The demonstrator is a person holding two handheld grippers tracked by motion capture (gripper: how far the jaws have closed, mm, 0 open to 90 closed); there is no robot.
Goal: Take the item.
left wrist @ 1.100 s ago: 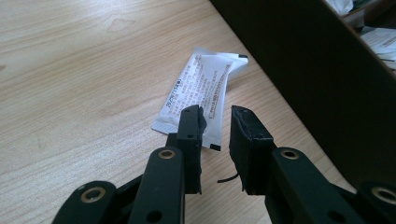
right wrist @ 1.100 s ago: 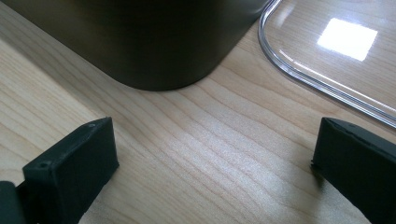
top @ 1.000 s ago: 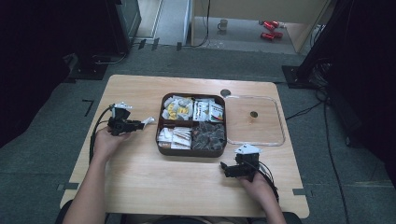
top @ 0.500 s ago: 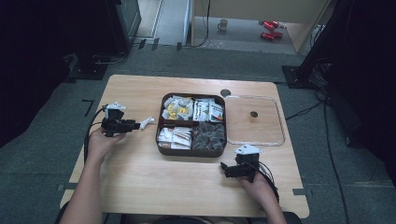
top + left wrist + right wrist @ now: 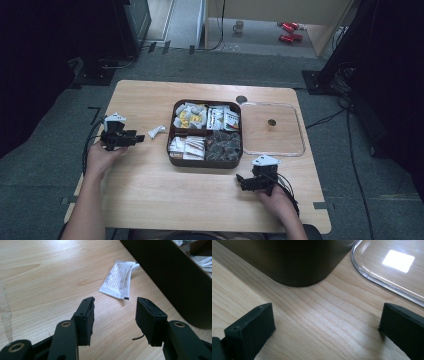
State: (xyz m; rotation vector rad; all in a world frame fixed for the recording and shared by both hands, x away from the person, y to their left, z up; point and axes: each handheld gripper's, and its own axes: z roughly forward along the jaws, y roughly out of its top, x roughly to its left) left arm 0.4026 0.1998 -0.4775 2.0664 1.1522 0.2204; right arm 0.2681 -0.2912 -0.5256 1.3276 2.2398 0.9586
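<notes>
High view shows a wooden counter with a dark brown 4-compartment tray of packets at its middle and a clear lid lying flat just to the tray's right. A single white sachet lies on the counter just left of the tray, apart from its wall. The left tongs sit low at the counter's left side, pointing toward the sachet with a gap between them; in the left gripper view the left tongs stand partly open and empty, the sachet just ahead of the tips and slightly off their centre line, printed side up. The right tongs rest near the tray's front right corner; in the right gripper view the right tongs are spread wide with nothing between them, facing the tray wall and the lid's rim. The step in hand looks like dealing with that loose sachet. A grasp would call for easing the left tongs forward, straddling the thin packet low against the wood, then closing.
</notes>
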